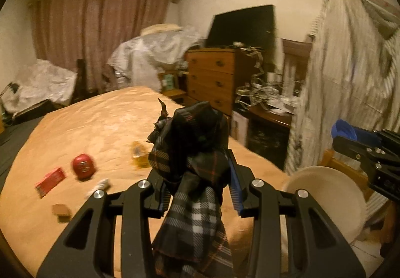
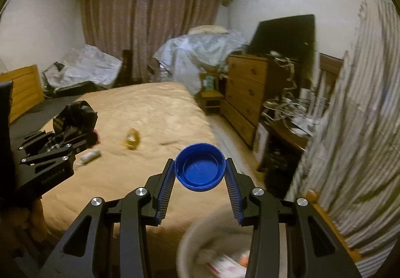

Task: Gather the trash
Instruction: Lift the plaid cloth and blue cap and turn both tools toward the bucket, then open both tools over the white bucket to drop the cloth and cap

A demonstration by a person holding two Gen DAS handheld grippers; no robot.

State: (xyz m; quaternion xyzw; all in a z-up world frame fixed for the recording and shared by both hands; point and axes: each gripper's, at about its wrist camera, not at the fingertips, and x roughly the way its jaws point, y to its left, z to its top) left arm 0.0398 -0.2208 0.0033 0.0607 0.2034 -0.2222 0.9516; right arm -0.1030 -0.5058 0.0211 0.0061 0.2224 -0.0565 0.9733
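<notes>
My left gripper (image 1: 197, 165) is shut on a crumpled dark plaid cloth (image 1: 192, 160) and holds it above the tan bed (image 1: 100, 118). It also shows at the left of the right wrist view (image 2: 75, 128). My right gripper (image 2: 200, 169) is shut on a blue bottle cap (image 2: 200, 170), above a white waste bin (image 2: 192, 245) beside the bed. The bin (image 1: 325, 198) and the right gripper (image 1: 350, 138) show at the right of the left wrist view. On the bed lie a red round item (image 1: 83, 165), a red box (image 1: 50, 181), a small yellow bottle (image 1: 138, 155), a white tube (image 2: 91, 156) and a brown scrap (image 1: 61, 211).
A wooden chest of drawers (image 1: 212, 78) with a black screen (image 1: 242, 28) stands past the bed. A cluttered low desk (image 1: 267, 108) and hanging striped fabric (image 1: 350, 78) are on the right. Covered piles (image 1: 155, 53) sit before the curtains.
</notes>
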